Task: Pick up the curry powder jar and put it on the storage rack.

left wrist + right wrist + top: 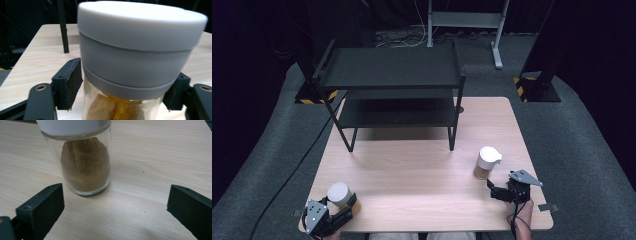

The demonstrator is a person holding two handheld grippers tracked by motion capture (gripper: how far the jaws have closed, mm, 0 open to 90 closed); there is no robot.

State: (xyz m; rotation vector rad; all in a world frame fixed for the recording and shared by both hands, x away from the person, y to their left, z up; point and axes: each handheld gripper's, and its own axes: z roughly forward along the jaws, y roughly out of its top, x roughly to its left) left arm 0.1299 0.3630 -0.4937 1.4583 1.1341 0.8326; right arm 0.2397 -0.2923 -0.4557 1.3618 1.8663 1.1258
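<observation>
A glass jar (338,194) with a white lid and yellow contents stands near the table's front left corner. My left gripper (344,204) is shut on it, and in the left gripper view the black pads (70,82) press the jar (135,50) on both sides, just under its lid. A second jar (487,162), white-lidded and holding brown powder, stands at the front right. My right gripper (498,191) sits just in front of it, open. In the right gripper view this jar (85,165) is beyond the wide-apart jaws of the gripper (115,202), touching neither.
A black two-tier metal shelf rack (392,75) stands at the back of the wooden table (412,160); its leg (62,27) shows behind the left jar. Grey carpet surrounds the table, and a cable runs along the floor at the left.
</observation>
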